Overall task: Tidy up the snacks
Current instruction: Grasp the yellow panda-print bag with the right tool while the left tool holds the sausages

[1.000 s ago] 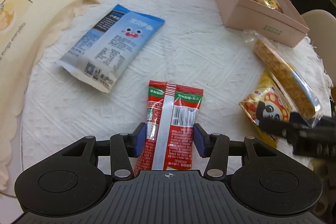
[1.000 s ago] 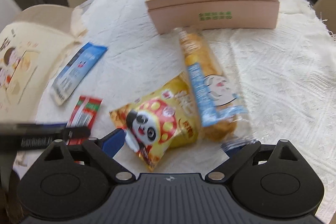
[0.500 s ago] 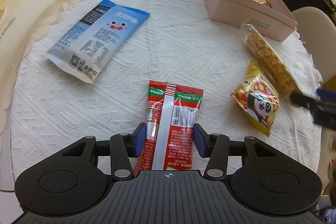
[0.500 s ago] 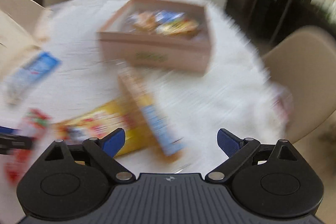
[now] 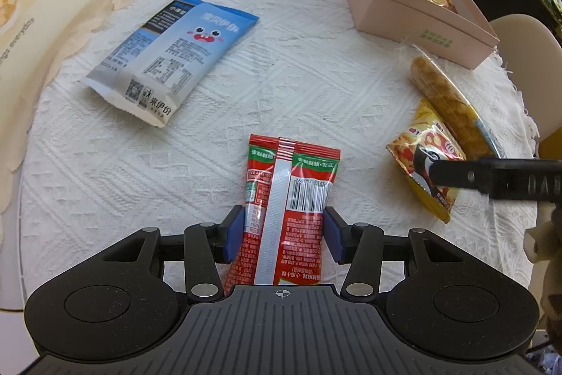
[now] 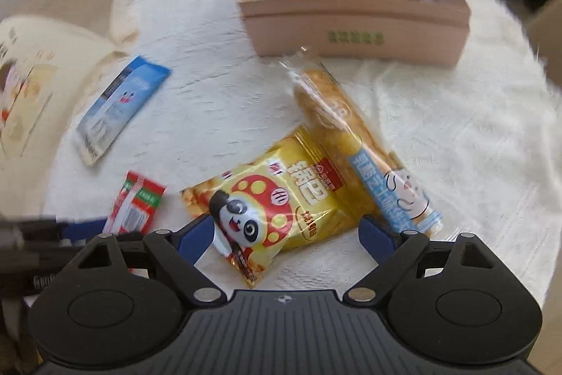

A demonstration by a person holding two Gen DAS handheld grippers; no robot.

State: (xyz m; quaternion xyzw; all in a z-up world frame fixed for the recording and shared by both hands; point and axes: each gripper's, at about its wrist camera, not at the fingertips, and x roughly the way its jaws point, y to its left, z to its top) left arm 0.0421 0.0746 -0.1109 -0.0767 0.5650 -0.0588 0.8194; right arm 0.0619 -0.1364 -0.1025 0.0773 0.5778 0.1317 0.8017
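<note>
My left gripper (image 5: 282, 234) is shut on a red snack packet (image 5: 291, 199), its blue pads pressing the packet's two long edges. My right gripper (image 6: 284, 238) hovers over a yellow panda snack packet (image 6: 281, 202). That packet lies between its jaws, which are closing, and the pads stand clear of it. Partly under the yellow packet lies a long biscuit packet (image 6: 351, 129). A blue snack packet (image 5: 175, 55) lies flat to the left. The pink box (image 6: 351, 27) at the back holds several snacks. The left wrist view shows a right-gripper finger (image 5: 456, 176) over the yellow packet (image 5: 421, 157).
A white textured cloth (image 5: 298, 76) covers the round table. A cream printed bag (image 5: 42, 6) lies at the left edge. Beige chairs (image 5: 520, 37) stand around the table. The table's rim is close on the right.
The right gripper swung away to the right, then came back over the yellow panda packet with its jaws a little narrower. The left gripper kept the red packet and stayed put.
</note>
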